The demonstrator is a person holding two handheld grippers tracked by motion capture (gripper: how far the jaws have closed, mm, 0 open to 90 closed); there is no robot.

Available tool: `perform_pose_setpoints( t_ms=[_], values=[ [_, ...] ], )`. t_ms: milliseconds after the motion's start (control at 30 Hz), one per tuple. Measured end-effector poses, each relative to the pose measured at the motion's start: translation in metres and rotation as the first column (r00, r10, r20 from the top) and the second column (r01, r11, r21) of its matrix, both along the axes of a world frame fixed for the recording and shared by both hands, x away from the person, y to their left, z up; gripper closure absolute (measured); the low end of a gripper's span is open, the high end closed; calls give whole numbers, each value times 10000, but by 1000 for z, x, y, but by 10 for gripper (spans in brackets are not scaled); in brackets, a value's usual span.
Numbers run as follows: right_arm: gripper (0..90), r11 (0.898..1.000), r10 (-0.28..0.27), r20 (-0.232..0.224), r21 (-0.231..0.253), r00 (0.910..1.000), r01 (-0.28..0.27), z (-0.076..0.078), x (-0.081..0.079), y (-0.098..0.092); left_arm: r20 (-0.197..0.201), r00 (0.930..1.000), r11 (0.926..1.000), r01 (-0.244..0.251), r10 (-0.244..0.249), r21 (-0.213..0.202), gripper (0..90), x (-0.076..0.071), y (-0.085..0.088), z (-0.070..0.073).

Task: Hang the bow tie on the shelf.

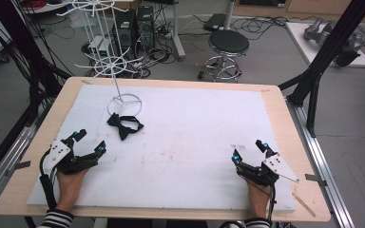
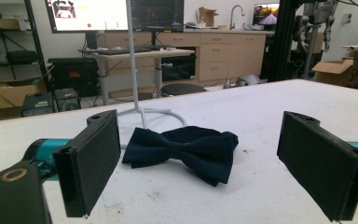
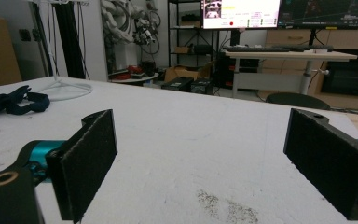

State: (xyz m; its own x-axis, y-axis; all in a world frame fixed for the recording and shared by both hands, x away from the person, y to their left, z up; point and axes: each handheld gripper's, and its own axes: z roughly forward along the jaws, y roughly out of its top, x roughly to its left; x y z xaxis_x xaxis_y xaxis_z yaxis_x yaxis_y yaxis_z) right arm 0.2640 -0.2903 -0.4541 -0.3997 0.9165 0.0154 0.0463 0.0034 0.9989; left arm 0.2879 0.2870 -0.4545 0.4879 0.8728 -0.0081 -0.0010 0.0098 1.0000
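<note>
A dark navy bow tie point(image 1: 124, 125) lies flat on the white table cover point(image 1: 195, 137), just in front of the ring base of a white wire stand point(image 1: 123, 100). My left gripper point(image 1: 90, 141) rests at the table's left front, open and empty, its jaws pointing toward the bow tie point(image 2: 186, 150) a short way ahead. At the right front my right gripper point(image 1: 249, 149) is open too, with bare table between its jaws. From the right gripper view the bow tie point(image 3: 14, 103) lies far off to the left beside the stand's base point(image 3: 67, 88).
The tall wire stand point(image 2: 134, 60) rises from its ring base behind the bow tie. A wooden table rim point(image 1: 285, 123) frames the white cover. Black frame posts point(image 1: 323, 57) stand at the right, and a stool point(image 1: 228, 45) and cables lie on the floor beyond.
</note>
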Motion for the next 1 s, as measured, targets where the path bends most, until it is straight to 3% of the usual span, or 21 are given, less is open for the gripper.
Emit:
perform_pose_setpoints(
  t_ms=[1000],
  values=[
    [86, 10000, -57, -17, 36, 10000, 57, 0, 0, 0, -150, 9999, 9997, 56, -52, 220, 136, 2, -1, 1]
  ],
)
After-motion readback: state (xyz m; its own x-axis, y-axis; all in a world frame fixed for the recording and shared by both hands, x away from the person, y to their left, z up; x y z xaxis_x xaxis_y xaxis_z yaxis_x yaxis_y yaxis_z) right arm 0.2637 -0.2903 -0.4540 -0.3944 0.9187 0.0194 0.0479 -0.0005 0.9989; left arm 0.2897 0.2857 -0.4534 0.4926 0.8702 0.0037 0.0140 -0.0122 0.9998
